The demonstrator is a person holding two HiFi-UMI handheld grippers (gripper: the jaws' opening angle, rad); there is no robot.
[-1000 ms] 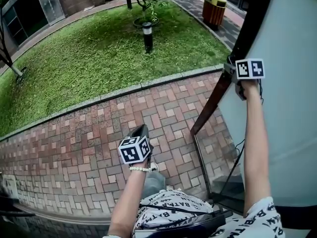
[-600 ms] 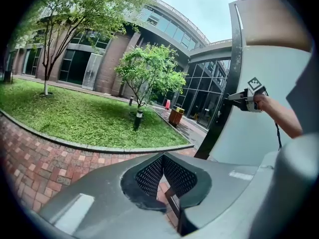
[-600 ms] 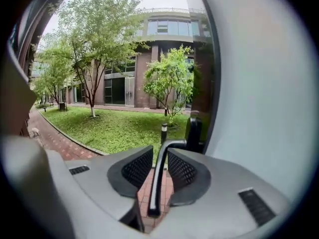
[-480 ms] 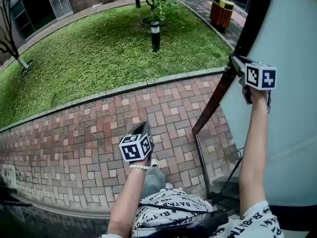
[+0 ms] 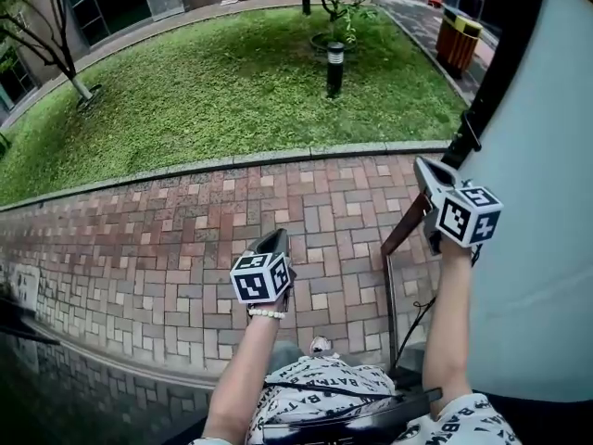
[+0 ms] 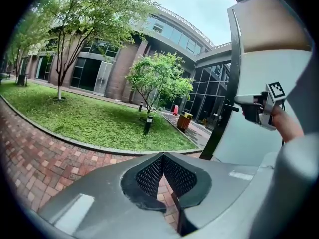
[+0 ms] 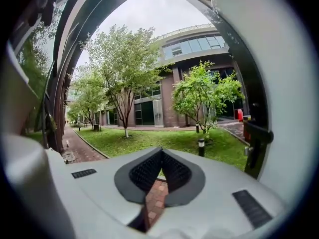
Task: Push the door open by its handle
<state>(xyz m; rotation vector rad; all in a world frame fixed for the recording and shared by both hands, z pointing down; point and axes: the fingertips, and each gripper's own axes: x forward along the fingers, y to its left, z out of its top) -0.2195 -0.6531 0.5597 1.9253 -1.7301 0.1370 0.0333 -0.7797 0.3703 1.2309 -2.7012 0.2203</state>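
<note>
- Dropping since a second ago: the right gripper [image 5: 424, 167], from the upper right against the door edge to mid right.
- Left gripper [image 5: 271, 241] is hanging at lower centre over the brick paving [image 5: 139, 239], jaws pressed together on nothing.
- Right gripper is also showing its jaws pressed together, with nothing between them.
- Door handle [image 5: 470, 133] is sitting up and right of the right gripper, apart from it. It is projecting roughly level from the door [image 5: 542, 193], and the right arm is nearer.

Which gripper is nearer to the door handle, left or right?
Right. The right gripper, jaws closing on nothing, hangs close to the handle; the left gripper is far left, over the brick paving.
</note>
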